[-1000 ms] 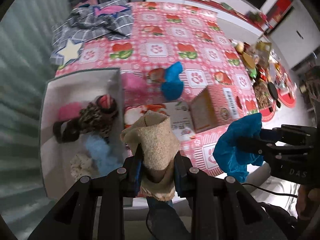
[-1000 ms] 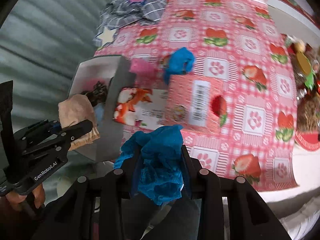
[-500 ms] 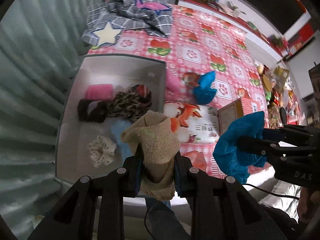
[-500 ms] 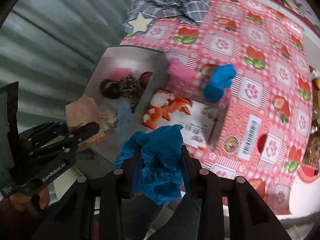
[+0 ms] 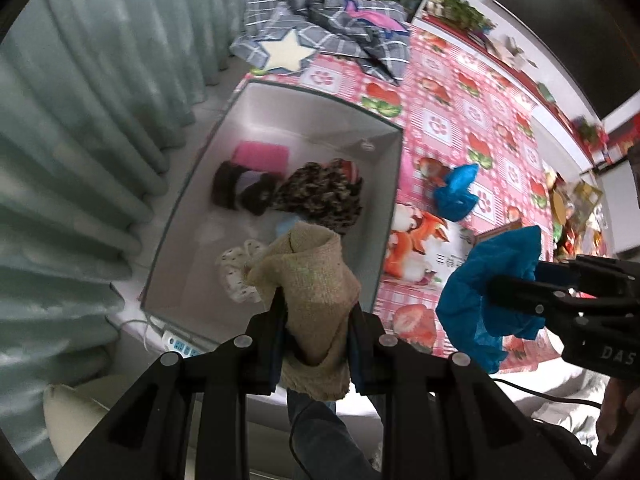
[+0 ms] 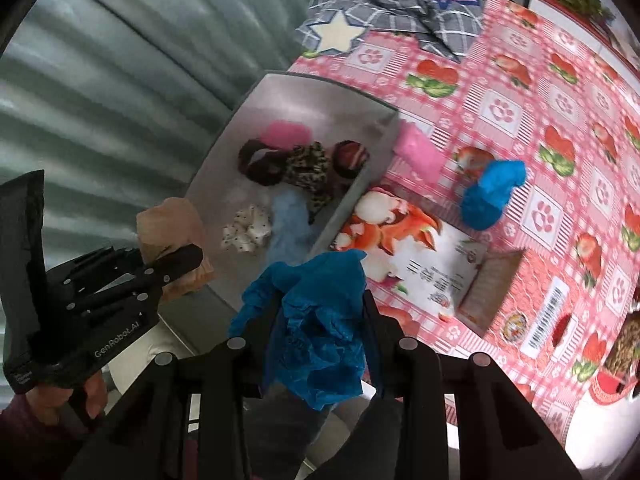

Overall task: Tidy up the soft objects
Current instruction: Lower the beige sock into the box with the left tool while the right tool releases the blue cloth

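left gripper: jaws clamped on beige cloth, held aloft; right gripper: jaws clamped on blue cloth, held aloft, just right of left; left hand grips handle

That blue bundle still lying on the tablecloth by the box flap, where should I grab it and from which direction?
Take the blue bundle across its narrower upper end, coming straight down from above. It lies crumpled and loose on the tablecloth, apart from the pink item, so the tongs can likely straddle that raised fold cleanly.

white box open-topped, far end bare (soft items crowd middle)
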### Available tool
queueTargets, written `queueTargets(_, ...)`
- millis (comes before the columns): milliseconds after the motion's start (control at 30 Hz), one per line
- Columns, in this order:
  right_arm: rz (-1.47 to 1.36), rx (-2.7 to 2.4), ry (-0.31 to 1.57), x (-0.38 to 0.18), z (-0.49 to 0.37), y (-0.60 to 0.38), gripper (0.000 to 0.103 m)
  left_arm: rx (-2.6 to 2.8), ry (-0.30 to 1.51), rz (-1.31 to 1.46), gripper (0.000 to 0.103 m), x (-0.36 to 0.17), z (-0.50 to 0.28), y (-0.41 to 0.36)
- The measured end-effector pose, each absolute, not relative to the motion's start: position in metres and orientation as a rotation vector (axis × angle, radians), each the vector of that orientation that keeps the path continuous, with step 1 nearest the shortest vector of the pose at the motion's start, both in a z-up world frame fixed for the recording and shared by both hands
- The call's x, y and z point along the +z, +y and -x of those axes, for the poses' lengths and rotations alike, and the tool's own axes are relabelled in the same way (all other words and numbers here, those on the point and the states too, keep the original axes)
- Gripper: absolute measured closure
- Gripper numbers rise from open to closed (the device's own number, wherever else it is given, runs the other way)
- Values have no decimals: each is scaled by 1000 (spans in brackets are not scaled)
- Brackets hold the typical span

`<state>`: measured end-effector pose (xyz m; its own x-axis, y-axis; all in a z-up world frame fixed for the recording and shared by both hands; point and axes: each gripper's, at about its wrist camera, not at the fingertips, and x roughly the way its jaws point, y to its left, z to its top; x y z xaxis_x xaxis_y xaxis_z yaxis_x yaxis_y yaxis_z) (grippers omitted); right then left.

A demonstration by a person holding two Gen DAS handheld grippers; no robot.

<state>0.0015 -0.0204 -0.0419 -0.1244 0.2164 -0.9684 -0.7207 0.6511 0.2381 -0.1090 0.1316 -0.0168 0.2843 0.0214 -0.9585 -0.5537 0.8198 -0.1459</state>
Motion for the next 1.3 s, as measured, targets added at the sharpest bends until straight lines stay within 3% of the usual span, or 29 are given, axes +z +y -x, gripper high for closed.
queueTargets(633,497,970,1452,-49,7,72,66,498,1258,586,72,-36,128,163)
queueTargets(733,496,979,1454,-52,5,78,66,492,1246,594,54,-35,128,165)
queueTargets(767,492,982,1457,-54,4,80,66,493,1238,598,40,-33,129,165)
queueTargets(800,487,984,1461,-55,3,82,62,498,1233,598,27,-33,129,166)
queueTargets(833,480,984,1465,-57,1,82,56,502,1229,597,22,-31,129,167)
queueTargets(867,473,986,1469,-58,-1,83,49,506,1224,596,21,-30,128,168)
queueTargets(1000,452,975,1487,-60,-9,83,47,519,1219,618,20,-32,125,175)
queueTargets(1033,445,973,1490,-61,-10,82,43,514,1215,628,20,-32,124,176)
queueTargets(1067,430,969,1496,-61,-13,81,20,512,1211,631,17,-33,123,176)
queueTargets(1100,418,965,1497,-61,-15,80,2,511,1208,630,7,-33,122,177)
queueTargets(1167,387,966,1491,-58,-20,77,1,509,1188,631,0,-32,120,177)
queueTargets(1300,347,955,1505,-54,-30,72,1,480,1173,655,0,-33,114,180)
